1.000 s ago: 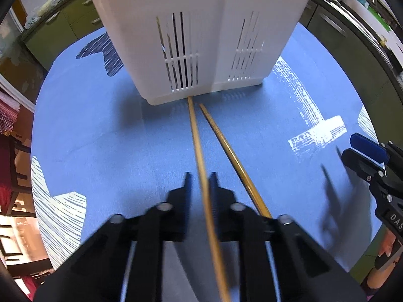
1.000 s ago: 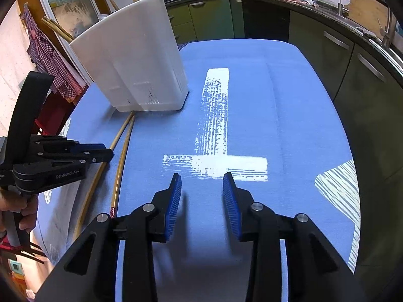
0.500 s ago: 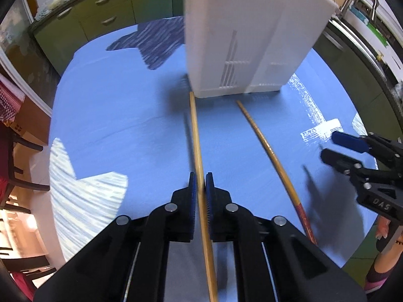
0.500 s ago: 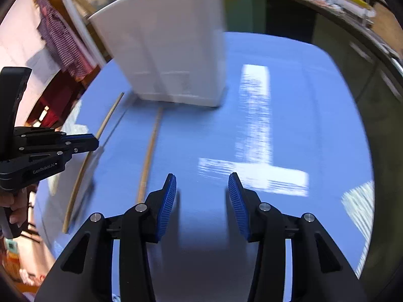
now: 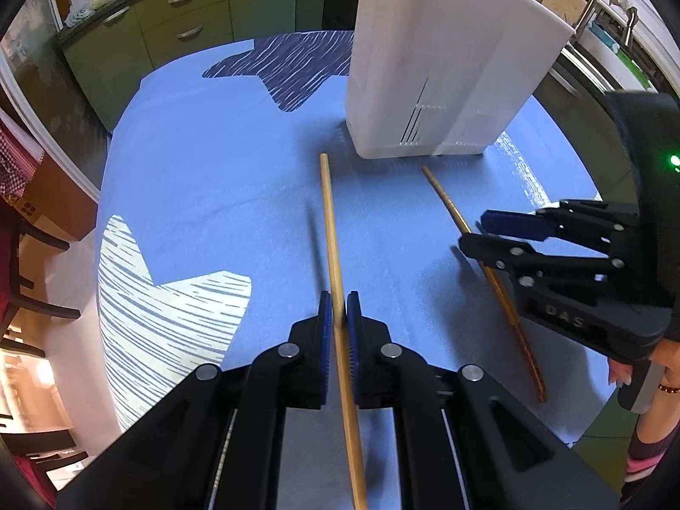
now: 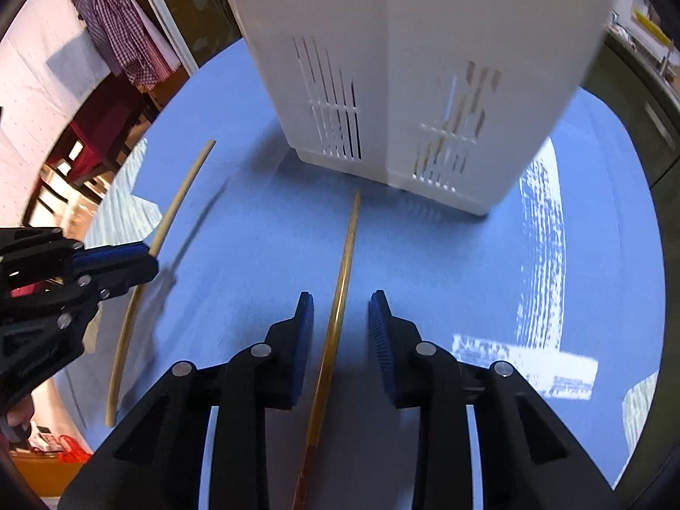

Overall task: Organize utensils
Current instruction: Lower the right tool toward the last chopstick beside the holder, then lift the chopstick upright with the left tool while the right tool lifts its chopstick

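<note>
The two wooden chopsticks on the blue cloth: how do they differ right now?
The pale chopstick is clamped in the shut left gripper; the darker amber chopstick lies loose between the right gripper's jaws, which have just been closing without touching it. The pale one is plain along what shows; the amber one has a reddish end. Both are thin, with tips towards the white slotted utensil holder.

Left gripper [image 5: 336, 313] clamped tight, angled steeply down; right gripper [image 6: 341, 325] — jaws apart, just closing — likewise.

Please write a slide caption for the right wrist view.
Right claw open around the darker chopstick lying before the white utensil holder.
</note>
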`<state>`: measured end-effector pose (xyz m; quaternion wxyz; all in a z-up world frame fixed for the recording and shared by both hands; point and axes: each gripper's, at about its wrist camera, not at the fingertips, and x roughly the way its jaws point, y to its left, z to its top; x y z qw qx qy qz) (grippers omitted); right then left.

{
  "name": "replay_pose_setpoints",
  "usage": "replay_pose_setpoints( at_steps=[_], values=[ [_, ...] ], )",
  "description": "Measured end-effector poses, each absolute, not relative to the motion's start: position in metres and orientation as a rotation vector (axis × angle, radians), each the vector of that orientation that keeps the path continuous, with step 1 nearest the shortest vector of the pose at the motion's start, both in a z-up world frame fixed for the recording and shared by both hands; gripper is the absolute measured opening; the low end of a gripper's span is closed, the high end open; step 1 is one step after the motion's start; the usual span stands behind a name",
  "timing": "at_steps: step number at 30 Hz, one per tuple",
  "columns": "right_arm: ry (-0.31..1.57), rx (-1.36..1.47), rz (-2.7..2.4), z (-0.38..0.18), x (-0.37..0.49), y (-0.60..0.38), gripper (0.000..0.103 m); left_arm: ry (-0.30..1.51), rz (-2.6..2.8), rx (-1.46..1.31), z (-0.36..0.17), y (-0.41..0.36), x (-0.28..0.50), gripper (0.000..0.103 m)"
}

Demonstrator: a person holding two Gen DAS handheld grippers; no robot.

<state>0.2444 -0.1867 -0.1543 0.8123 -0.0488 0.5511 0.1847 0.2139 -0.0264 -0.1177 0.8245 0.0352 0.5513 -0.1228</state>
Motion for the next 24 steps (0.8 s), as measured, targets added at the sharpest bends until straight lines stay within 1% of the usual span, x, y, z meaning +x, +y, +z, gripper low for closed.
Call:
replay_pose_setpoints(
  at_steps=[3, 6, 7, 8, 9, 11, 19, 24],
  values=[
    [1.177, -0.144, 0.378, -0.157, 0.248, -0.18, 0.029, 1.17, -0.263, 0.073, -0.118, -0.025, 0.214, 0.007],
    [1.172, -0.187, 0.363, -0.157, 0.247, -0.173, 0.027, 1.167, -0.264, 0.076, -0.118, -0.024, 0.214, 0.007],
    [1.175, -0.19, 0.368, -0.156, 0.248, -0.173, 0.022, 1.167, -0.265, 0.076, -0.118, -0.024, 0.214, 0.007],
    [1.178, -0.19, 0.37, -0.157, 0.248, -0.174, 0.014, 1.167, -0.265, 0.076, -0.118, -0.024, 0.214, 0.007],
    [1.182, -0.191, 0.37, -0.157, 0.249, -0.174, 0.01, 1.166, -0.265, 0.077, -0.117, -0.024, 0.213, 0.007],
    [1.186, -0.189, 0.375, -0.158, 0.249, -0.172, 0.008, 1.164, -0.266, 0.078, -0.116, -0.024, 0.213, 0.007],
    [1.182, -0.131, 0.399, -0.154, 0.238, -0.191, 0.007, 1.154, -0.27, 0.092, -0.108, -0.027, 0.209, 0.007],
    [1.129, -0.076, 0.399, -0.136, 0.224, -0.218, 0.007, 1.148, -0.273, 0.094, -0.104, -0.026, 0.207, 0.007]
  ],
)
